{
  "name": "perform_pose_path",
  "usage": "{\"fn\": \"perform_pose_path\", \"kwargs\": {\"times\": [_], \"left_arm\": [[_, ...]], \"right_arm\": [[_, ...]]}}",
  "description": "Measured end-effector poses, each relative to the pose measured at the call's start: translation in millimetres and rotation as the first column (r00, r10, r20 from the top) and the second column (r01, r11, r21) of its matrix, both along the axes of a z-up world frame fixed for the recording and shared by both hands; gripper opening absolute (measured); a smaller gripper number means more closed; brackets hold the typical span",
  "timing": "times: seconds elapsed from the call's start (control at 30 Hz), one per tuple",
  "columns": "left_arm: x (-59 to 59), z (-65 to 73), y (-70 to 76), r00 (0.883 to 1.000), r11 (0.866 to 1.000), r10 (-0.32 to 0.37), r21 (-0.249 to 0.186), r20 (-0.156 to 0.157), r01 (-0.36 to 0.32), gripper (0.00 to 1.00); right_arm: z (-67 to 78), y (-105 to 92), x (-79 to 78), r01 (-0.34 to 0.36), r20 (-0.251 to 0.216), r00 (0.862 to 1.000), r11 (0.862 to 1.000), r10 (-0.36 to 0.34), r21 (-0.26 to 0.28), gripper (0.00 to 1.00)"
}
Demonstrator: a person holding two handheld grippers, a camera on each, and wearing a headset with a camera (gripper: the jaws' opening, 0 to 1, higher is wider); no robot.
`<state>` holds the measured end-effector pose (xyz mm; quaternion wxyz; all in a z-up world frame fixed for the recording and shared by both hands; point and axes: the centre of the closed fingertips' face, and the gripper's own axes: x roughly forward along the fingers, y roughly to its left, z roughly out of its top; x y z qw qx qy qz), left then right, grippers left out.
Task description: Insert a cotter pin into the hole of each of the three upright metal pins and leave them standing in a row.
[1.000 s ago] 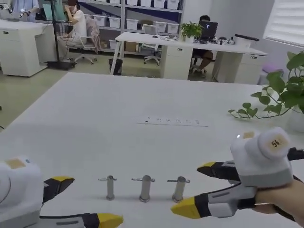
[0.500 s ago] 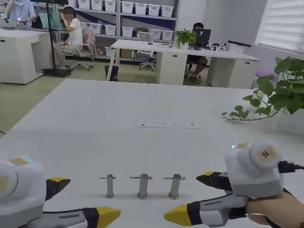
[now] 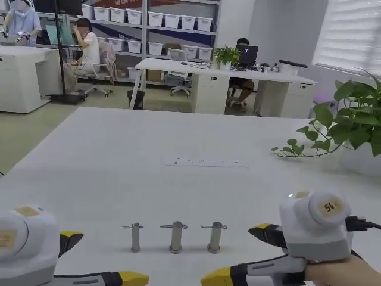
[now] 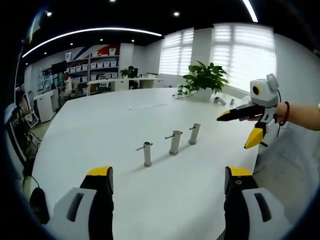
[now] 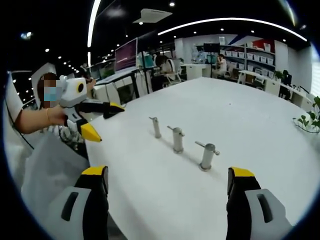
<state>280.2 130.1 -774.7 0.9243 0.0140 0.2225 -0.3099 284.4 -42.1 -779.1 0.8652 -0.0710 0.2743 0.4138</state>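
Note:
Three upright metal pins stand in a row on the white table: left pin (image 3: 136, 236), middle pin (image 3: 175, 236), right pin (image 3: 215, 236). A thin cotter pin sticks out sideways through the top of each. The same row appears in the left gripper view (image 4: 174, 142) and the right gripper view (image 5: 177, 139). My left gripper (image 3: 104, 259) is open and empty at the near left, short of the row. My right gripper (image 3: 237, 253) is open and empty at the near right, its yellow tips just in front of the right pin without touching it.
A potted plant (image 3: 351, 125) stands at the table's right edge. A flat socket strip (image 3: 205, 161) lies in the tabletop beyond the row. People sit at desks (image 3: 220, 65) far behind the table. The table's near edge is just under the grippers.
Both grippers have drawn back a little from the row toward the near edge and stay open. The head camera has tilted up. The three pins have not moved.

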Motion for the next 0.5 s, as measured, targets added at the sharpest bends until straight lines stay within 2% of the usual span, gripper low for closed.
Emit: {"fn": "perform_pose_path", "kwargs": {"times": [0.27,0.37,0.5], "left_arm": [[1.1,7.8,-1.2,1.0,1.0,-0.008,0.014,0.023,0.008,0.95],[3.8,14.2,-1.9,0.999,1.0,0.001,-0.001,0.049,-0.001,0.94],[5.4,17.7,-2.2,0.998,1.0,0.009,-0.01,0.056,-0.008,0.93]], "right_arm": [[3.2,2.1,2.3,0.007,0.019,1.0,1.0,-0.007,0.009,1.0],[4.5,3.6,3.1,0.012,0.019,1.0,1.0,-0.013,0.024,1.0],[3.9,4.0,4.1,0.013,0.023,1.0,1.0,-0.013,0.02,1.0]]}}
